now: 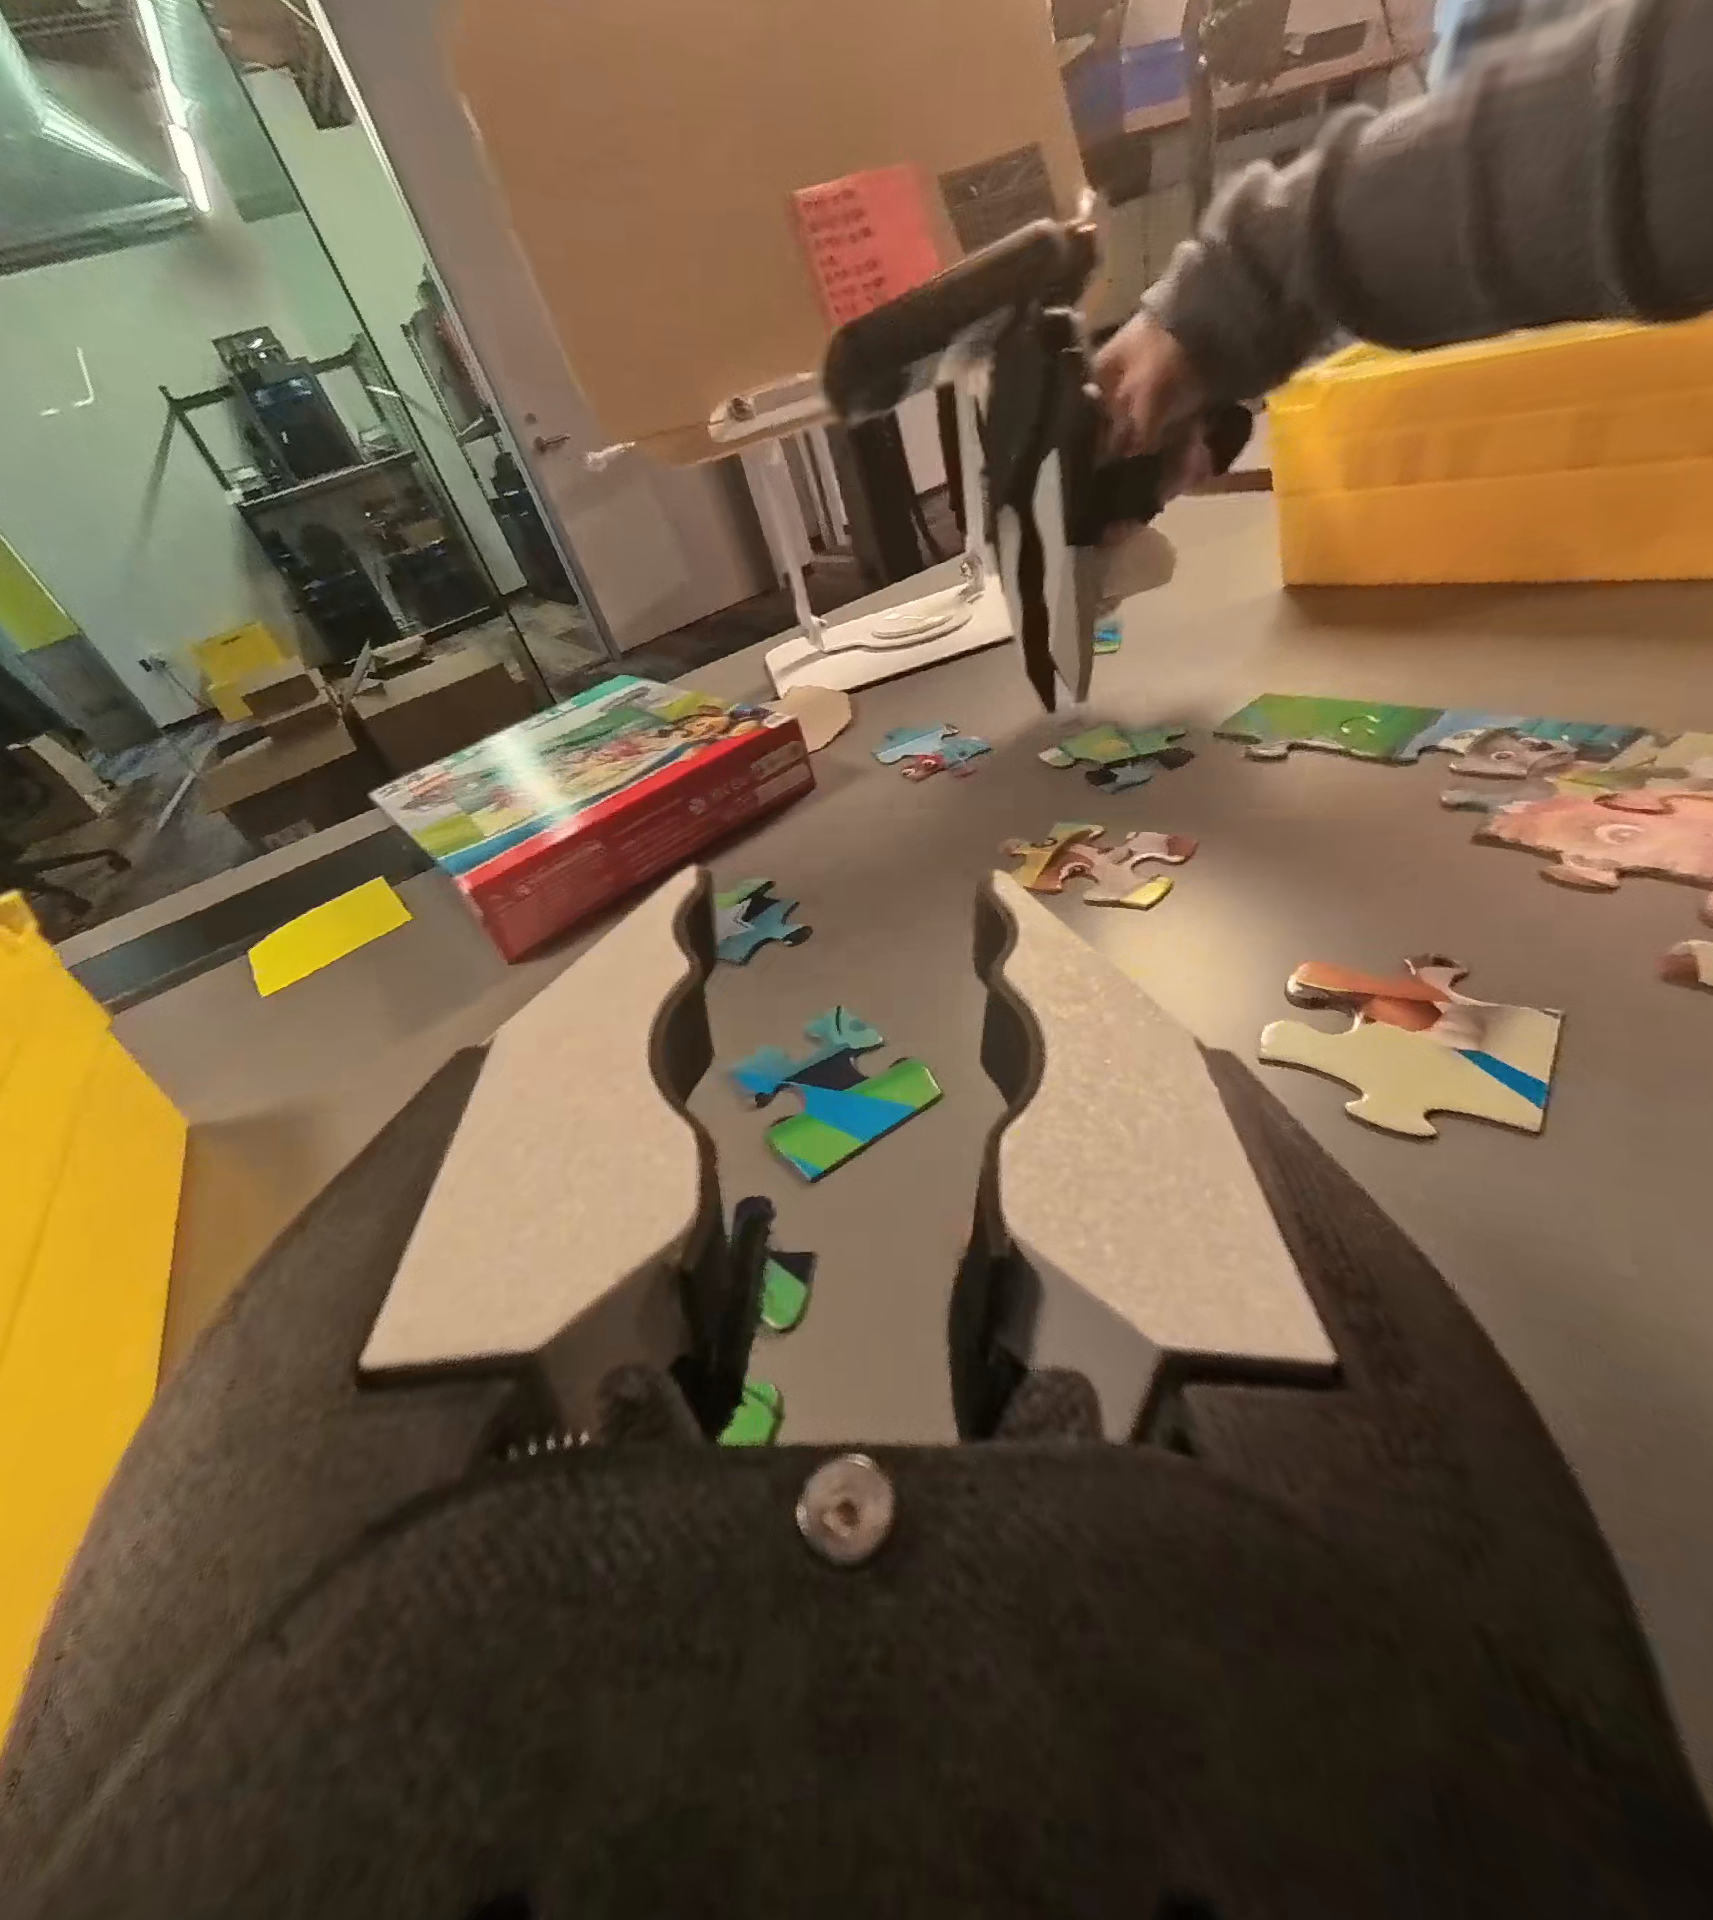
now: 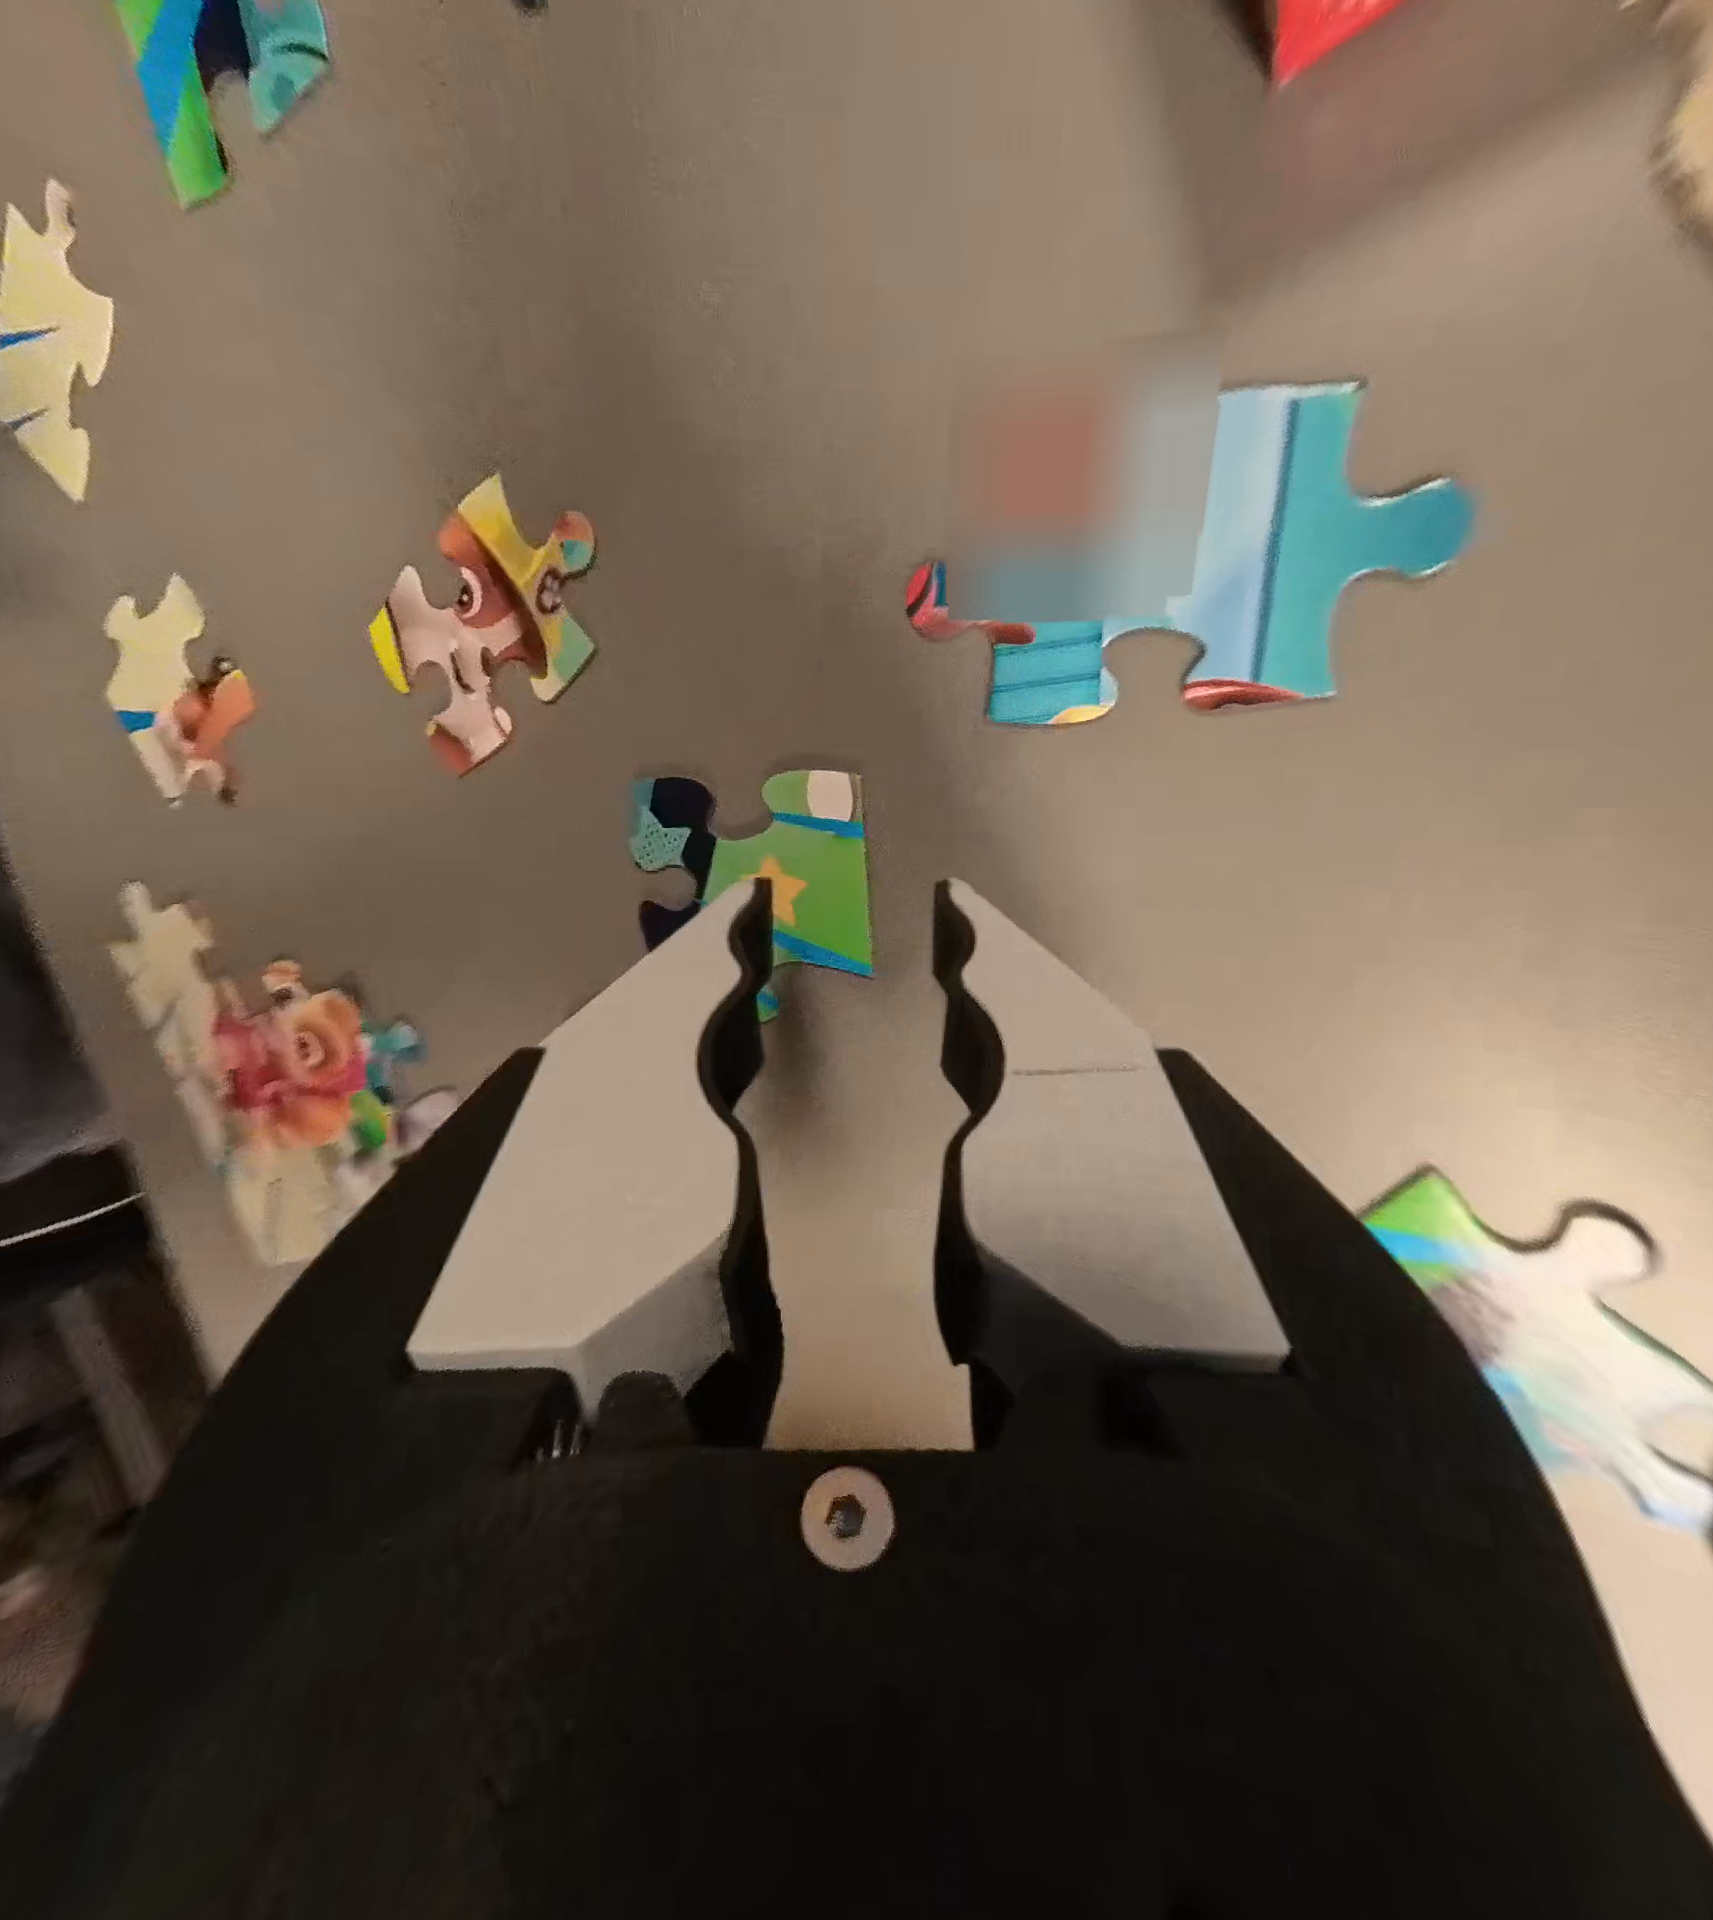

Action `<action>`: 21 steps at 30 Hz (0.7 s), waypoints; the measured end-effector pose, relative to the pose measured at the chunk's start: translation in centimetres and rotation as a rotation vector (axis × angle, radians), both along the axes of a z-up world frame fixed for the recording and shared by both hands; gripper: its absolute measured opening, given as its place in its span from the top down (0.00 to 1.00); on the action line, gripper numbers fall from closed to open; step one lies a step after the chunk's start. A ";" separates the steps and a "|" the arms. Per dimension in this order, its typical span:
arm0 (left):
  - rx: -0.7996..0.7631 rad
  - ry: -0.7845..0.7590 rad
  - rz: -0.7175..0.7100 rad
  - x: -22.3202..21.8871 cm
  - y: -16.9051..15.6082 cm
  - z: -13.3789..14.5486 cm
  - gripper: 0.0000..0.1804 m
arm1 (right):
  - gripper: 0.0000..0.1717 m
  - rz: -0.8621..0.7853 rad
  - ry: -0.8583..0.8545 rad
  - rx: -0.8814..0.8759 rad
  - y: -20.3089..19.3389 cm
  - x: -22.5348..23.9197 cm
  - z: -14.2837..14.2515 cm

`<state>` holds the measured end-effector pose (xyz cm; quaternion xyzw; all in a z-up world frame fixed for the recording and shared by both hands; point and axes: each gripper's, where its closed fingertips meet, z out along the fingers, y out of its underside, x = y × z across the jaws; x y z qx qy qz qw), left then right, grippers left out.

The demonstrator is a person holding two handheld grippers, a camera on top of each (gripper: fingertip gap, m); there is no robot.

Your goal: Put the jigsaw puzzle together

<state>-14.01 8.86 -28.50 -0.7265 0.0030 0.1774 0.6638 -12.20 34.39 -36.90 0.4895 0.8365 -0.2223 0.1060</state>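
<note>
Right wrist view: the right hand-held gripper (image 2: pixel 850 888) is seen released, grasping nothing, over a green star puzzle piece (image 2: pixel 810 883) at 12 o'clock on the bench (image 2: pixel 1247 987).

The left gripper (image 1: pixel 841 904) hangs over the grey desk (image 1: pixel 935 831) with its two fingers apart and nothing between them. Just under it lies a blue and green puzzle piece (image 1: pixel 836 1101). A red puzzle box (image 1: pixel 603 810) sits to the left. Farther off, a hand (image 1: pixel 1143 374) holds the right gripper (image 1: pixel 1054 675) tip-down just above a green puzzle piece (image 1: pixel 1117 750). Yellow bins (image 1: pixel 1558 468) stand at the sides.
</note>
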 end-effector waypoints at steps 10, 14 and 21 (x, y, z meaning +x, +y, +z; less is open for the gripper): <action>0.123 -0.093 0.211 -4.6 -2.9 1.5 0.72 | 0.93 -0.303 1.348 0.579 2.4 1.9 8.3; 0.142 -0.101 0.216 -4.8 -3.1 1.7 0.70 | 1.00 -0.499 1.590 0.803 4.1 6.4 10.0; 0.207 -0.106 0.290 -6.1 -4.5 2.6 0.70 | 1.00 -0.618 1.608 0.754 4.4 7.0 10.9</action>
